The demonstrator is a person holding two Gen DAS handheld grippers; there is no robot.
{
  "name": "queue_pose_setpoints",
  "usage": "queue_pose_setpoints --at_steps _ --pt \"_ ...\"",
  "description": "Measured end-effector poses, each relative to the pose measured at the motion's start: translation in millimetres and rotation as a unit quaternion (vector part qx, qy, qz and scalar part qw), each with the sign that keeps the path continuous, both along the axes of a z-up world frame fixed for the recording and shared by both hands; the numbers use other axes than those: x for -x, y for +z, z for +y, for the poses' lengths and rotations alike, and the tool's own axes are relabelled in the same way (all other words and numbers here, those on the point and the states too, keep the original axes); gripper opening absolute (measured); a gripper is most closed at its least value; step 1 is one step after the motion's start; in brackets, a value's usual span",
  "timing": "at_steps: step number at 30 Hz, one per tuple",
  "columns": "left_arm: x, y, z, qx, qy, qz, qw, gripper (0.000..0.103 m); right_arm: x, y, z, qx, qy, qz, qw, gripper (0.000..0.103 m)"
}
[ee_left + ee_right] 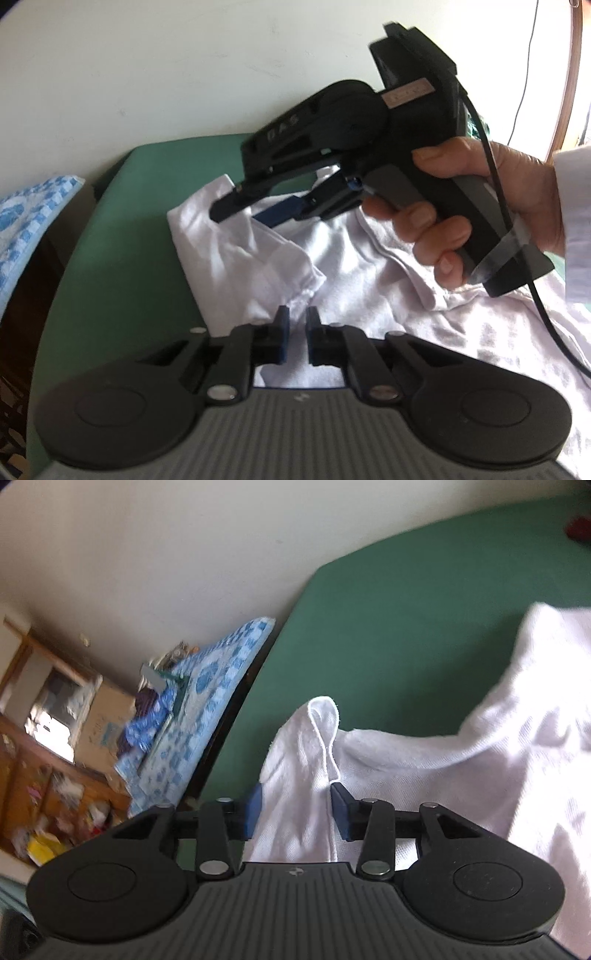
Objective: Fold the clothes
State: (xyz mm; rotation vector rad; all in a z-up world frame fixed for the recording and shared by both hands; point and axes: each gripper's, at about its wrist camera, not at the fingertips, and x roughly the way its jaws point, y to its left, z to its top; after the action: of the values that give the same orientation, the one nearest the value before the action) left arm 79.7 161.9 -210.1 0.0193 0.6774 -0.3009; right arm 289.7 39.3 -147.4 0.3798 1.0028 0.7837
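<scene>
One white garment [354, 266], crumpled, sleeve lifted

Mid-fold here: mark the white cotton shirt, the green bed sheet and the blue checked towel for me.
white cotton shirt [347, 280]: left wrist view, on its flat middle.
green bed sheet [406, 627]: right wrist view, on bare sheet above the shirt.
blue checked towel [207, 701]: right wrist view, on its patterned face.
</scene>
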Motion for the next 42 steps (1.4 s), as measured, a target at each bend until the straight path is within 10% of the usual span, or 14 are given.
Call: queue_pose_setpoints --at_steps 5,7,9,11,13,15,21,27,42 --pt "3.8 2.5 7.6 0.021 -0.002 0.009 0.9997 0.005 -0.4 3.3 -9.6 0.009 0.017 0.020 1.000 0.006" --pt "6.8 2.4 8.0 0.028 -0.006 0.013 0.9995 0.005 0.2 3.8 -14.2 0.004 0.010 0.021 1.000 0.014" --pt "5.4 2.1 6.6 0.029 -0.008 0.016 0.9994 0.005 1.7 2.8 -17.0 -0.001 0.004 0.021 1.000 0.056" --pt "5.1 1.7 7.4 0.035 -0.005 0.018 0.9992 0.006 5.7 2.1 -12.9 -0.001 0.020 0.002 1.000 0.059" --pt "6.5 0.9 10.3 0.044 -0.002 0.021 0.9988 0.006 9.8 3.0 -6.6 0.017 0.036 -0.030 0.999 0.046" --pt "9.1 1.0 13.1 0.044 0.000 0.022 0.9988 0.006 8.7 0.9 -2.7 0.031 0.037 -0.031 0.998 0.006" --pt "33.3 9.3 14.5 0.036 -0.004 0.012 0.9993 0.007 12.6 22.8 -27.5 -0.021 -0.014 -0.015 1.000 0.005" --pt "85.6 22.2 13.8 0.055 -0.009 0.014 0.9983 0.029 22.9 56.1 -20.3 0.014 -0.044 -0.007 0.999 0.005" --pt "253.6 24.1 41.3 0.104 0.091 0.108 0.9845 0.047 27.9 103.5 -43.7 -0.019 -0.093 -0.014 0.995 0.005"
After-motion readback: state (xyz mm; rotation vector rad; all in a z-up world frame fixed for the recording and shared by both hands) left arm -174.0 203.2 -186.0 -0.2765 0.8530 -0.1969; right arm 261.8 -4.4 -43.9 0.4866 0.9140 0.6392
